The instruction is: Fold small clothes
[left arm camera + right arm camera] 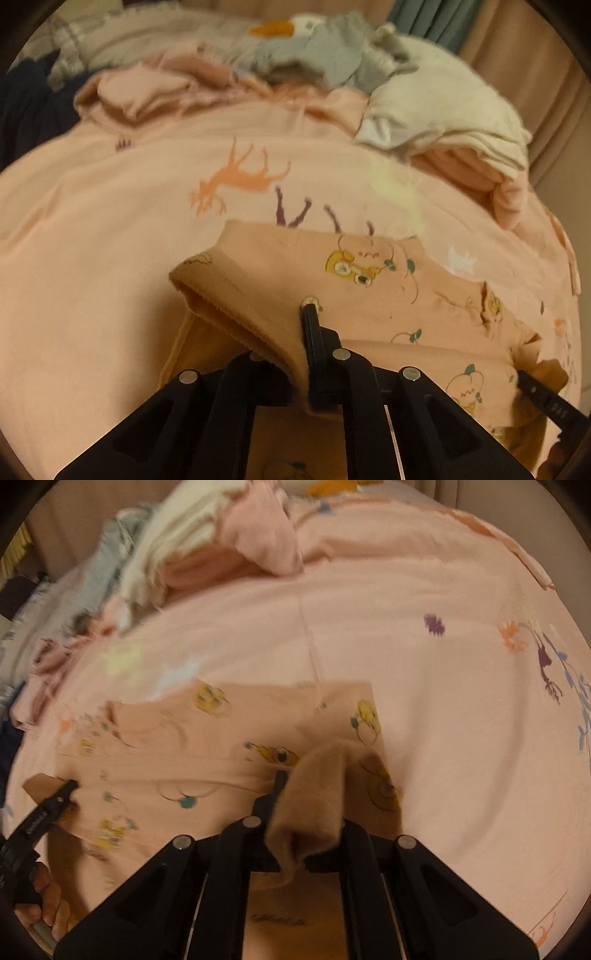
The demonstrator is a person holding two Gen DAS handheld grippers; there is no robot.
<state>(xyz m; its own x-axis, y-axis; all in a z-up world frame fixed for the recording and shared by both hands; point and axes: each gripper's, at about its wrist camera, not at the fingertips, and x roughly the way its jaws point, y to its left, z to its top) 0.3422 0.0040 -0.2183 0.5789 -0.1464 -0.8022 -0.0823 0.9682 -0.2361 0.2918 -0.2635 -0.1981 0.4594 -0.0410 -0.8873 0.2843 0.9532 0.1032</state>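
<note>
Both hand-held grippers, left (308,314) and right (282,779), clamped on small peach cartoon-print garment (369,295). Risk: thin pinch slips, fold lands crooked on pink bedsheet (92,221).

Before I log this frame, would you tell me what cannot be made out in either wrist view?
- Garment: its near part is cut off behind the left tongs in the left wrist view; what kind of garment it is stays unclear.
- Right tongs: one finger is buried in the fabric fold in the right wrist view.
- Clothes pile: motion blur merges the items in the right wrist view.
- Hand: cropped by the lens edge in the right wrist view.
</note>
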